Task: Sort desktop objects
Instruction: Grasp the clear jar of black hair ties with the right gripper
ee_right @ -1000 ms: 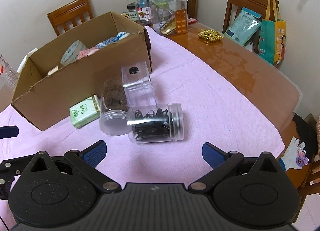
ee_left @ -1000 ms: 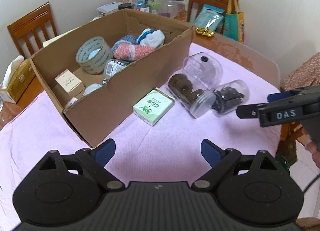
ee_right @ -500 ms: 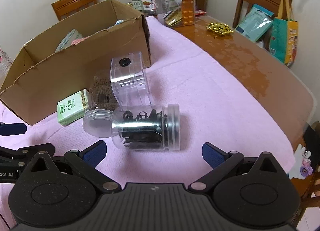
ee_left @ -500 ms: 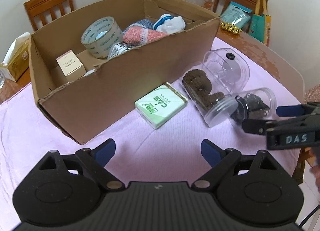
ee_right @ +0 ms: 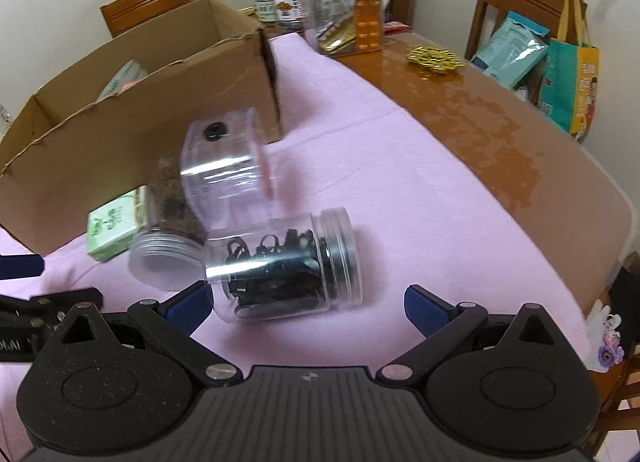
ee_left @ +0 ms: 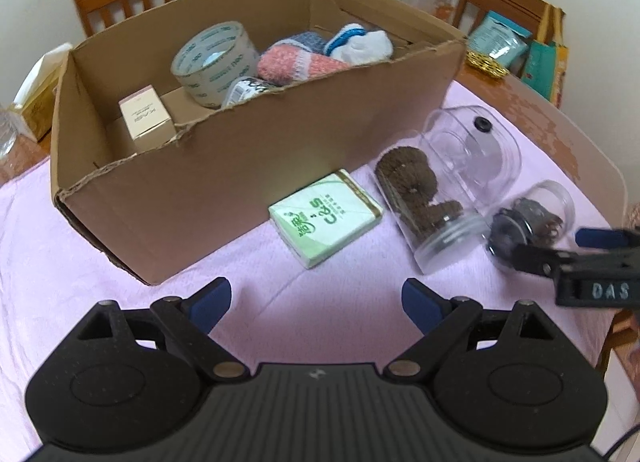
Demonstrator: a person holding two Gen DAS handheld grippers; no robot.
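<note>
A green tissue pack (ee_left: 325,217) lies on the pink cloth just ahead of my open left gripper (ee_left: 316,298), beside a cardboard box (ee_left: 248,166). A clear jar of brown discs (ee_left: 424,198) lies on its side to the right of the pack. A smaller clear jar of black clips (ee_right: 280,266) lies just ahead of my open right gripper (ee_right: 308,304), near its left finger. Neither gripper touches anything. The right gripper (ee_left: 576,258) also shows at the right edge of the left wrist view, in front of the clip jar (ee_left: 532,218).
The box holds a tape roll (ee_left: 214,62), knitted cloths (ee_left: 296,62), white socks (ee_left: 360,44) and a small carton (ee_left: 146,118). A large jar (ee_right: 340,2), bottles, a gold trinket (ee_right: 434,58) and bags (ee_right: 568,78) stand at the back. Wooden chairs surround the table (ee_right: 520,150).
Both grippers have moved down and closer to the objects on the cloth. The tissue pack and the clip jar now look larger and nearer to the fingers. Jaws stay as wide.
</note>
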